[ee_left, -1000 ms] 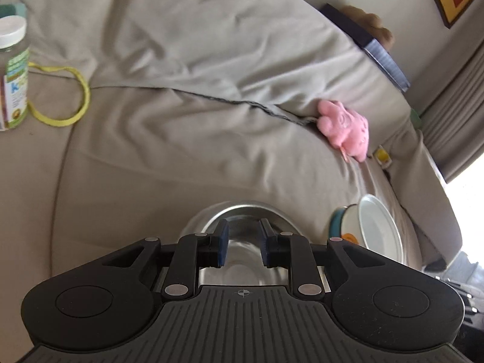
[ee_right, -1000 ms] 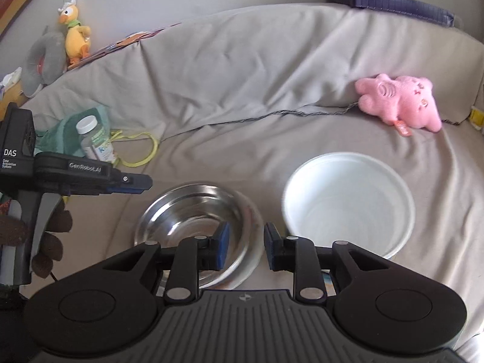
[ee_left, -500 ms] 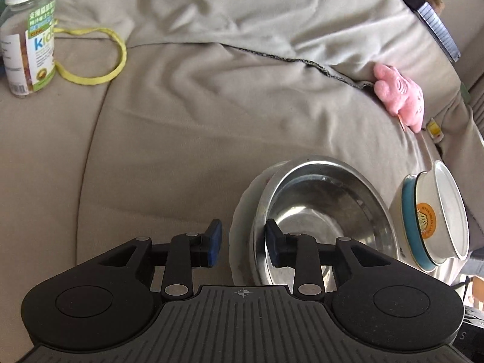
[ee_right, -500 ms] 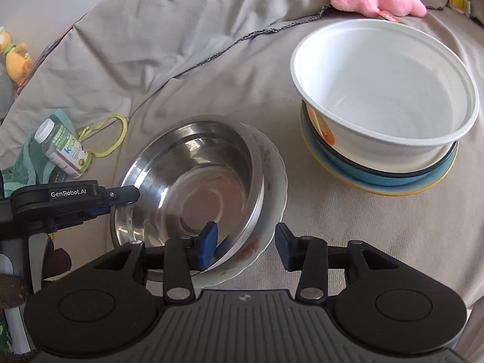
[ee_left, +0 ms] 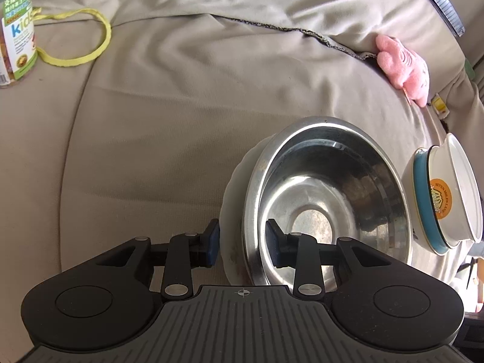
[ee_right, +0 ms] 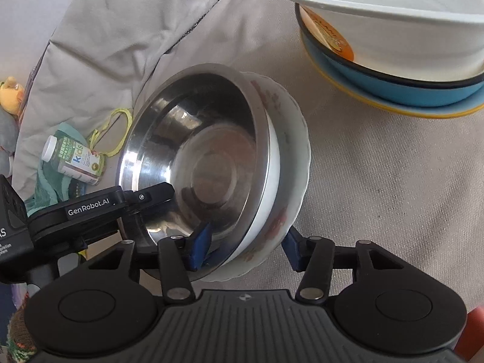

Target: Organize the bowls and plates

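A steel bowl (ee_left: 326,199) (ee_right: 196,163) sits in a white floral plate (ee_left: 234,193) (ee_right: 287,163) on the grey sofa. My left gripper (ee_left: 242,246) is open, one finger outside the plate's rim and one inside the bowl. My right gripper (ee_right: 245,249) is open wide and straddles the near rims of the bowl and plate. The left gripper's body (ee_right: 90,208) shows at the bowl's left edge. A white bowl (ee_left: 462,187) (ee_right: 393,15) is stacked in a blue bowl (ee_right: 393,84) on a yellow-rimmed plate (ee_right: 408,110) to the right.
A vitamin bottle (ee_left: 16,30) (ee_right: 72,160) and a yellow band (ee_left: 78,57) lie at the left. A pink plush toy (ee_left: 405,63) lies at the sofa's back crease. A teal cloth (ee_right: 48,181) is under the bottle.
Both grippers have moved in close to the steel bowl and floral plate and opened wider; their fingers now straddle the rims, from opposite sides.
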Motion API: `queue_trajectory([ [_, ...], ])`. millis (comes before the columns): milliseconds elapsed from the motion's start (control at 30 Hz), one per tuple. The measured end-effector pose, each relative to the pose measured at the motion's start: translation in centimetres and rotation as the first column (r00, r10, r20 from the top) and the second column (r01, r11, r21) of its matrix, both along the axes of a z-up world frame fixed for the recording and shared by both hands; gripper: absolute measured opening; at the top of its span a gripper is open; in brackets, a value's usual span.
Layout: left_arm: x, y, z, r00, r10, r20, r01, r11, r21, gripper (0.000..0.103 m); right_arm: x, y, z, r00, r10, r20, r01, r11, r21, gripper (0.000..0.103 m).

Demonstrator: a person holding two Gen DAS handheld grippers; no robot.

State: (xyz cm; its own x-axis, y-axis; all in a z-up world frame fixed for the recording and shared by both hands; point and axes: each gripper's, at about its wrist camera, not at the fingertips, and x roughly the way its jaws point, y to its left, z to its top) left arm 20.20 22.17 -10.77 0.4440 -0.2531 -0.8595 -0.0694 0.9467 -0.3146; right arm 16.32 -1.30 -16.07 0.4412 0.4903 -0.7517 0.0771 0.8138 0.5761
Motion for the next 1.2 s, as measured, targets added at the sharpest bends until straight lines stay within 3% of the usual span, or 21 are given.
queue_trajectory([
  [133,0.4,-0.3,0.2,1.0,-0.003,-0.001,0.004,1.0,0.022,0.035,0.0,0.7,0.6,0.999,0.034,0.019,-0.033,0.998,-0.056,0.051],
  [233,1.2,-0.3,0.2,1.0,0.012,0.008,-0.012,1.0,0.015,0.035,0.6,0.6,0.8,0.999,0.044,0.012,-0.043,0.998,-0.045,0.05],
  [500,4.1,-0.8,0.4,0.998,0.025,0.052,-0.025,1.0,0.007,0.036,2.8,1.0,1.7,1.0,0.0,0.029,0.002,0.996,-0.087,0.049],
  [833,3.8,-0.9,0.6,0.998,0.024,0.06,-0.025,0.999,0.021,0.035,3.0,0.3,1.7,0.998,0.002,0.065,0.004,0.995,-0.095,0.049],
  [933,3.1,-0.4,1.4,0.994,0.032,0.103,-0.034,0.999,0.015,0.034,3.3,-0.1,1.9,0.999,0.003,0.051,0.001,0.997,-0.072,0.05],
  [1067,1.9,0.8,3.5,0.98,0.059,0.191,-0.049,0.997,-0.053,0.033,2.4,-1.8,3.4,0.998,0.03,0.054,-0.028,0.999,-0.028,0.051],
  [1200,0.9,-0.8,6.0,0.95,0.024,0.312,-0.042,0.998,0.05,0.033,-0.5,-4.0,7.1,0.977,0.139,0.159,-0.132,0.99,-0.053,0.051],
])
